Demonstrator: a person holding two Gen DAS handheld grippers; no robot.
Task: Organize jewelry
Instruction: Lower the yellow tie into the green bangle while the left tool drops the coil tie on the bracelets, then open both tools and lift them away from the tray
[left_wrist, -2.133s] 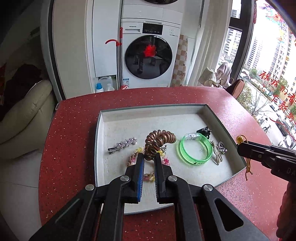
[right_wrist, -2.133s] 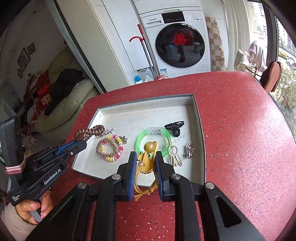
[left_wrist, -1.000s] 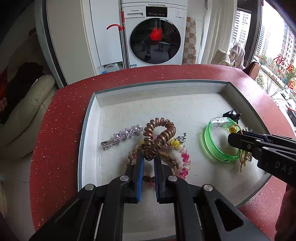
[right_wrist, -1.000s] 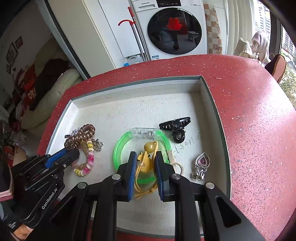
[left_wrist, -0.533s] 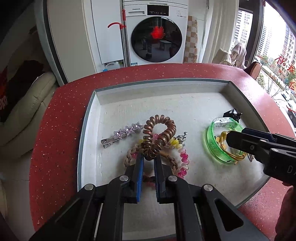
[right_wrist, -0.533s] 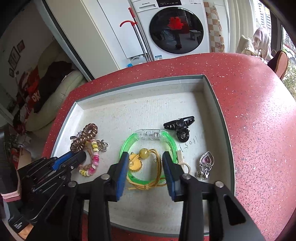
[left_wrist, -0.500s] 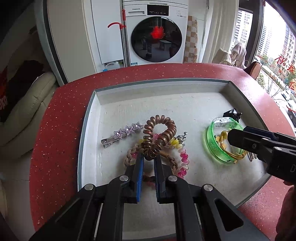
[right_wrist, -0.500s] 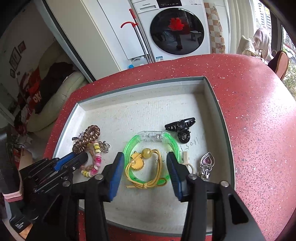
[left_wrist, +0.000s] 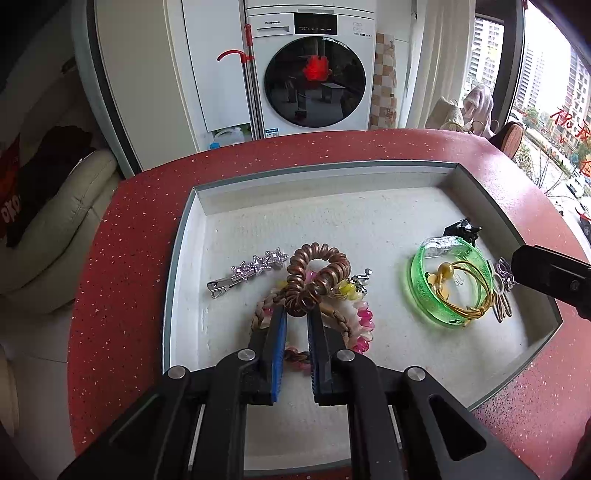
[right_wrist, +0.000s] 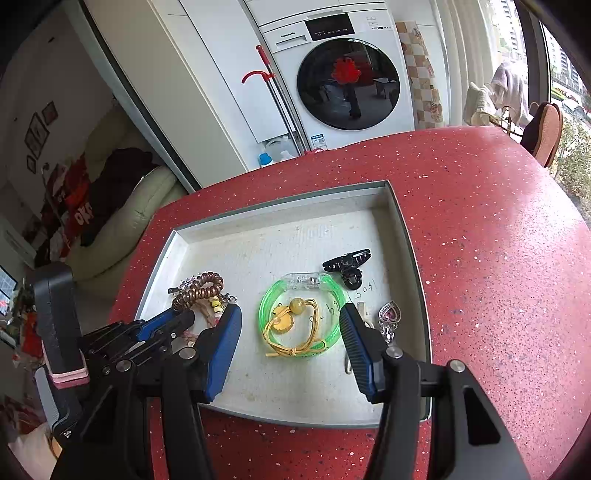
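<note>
While the L gripper (left_wrist: 296, 314) is opening, the brown spiral hair tie (left_wrist: 314, 275) is seen between its tips, lying in the white tray (left_wrist: 184, 258). The R gripper (right_wrist: 290, 325) is also opening, nothing gripped; the yellow cord w/ bead (right_wrist: 291, 325) lies inside the green translucent bangle (right_wrist: 332, 295).

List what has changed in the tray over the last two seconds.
The right gripper carried the yellow cord hair tie with a bead into the grey tray, let it go inside the green translucent bangle and now stands open. The left gripper, jaws opening, set the brown spiral hair tie down. Other pieces stayed put.
</note>
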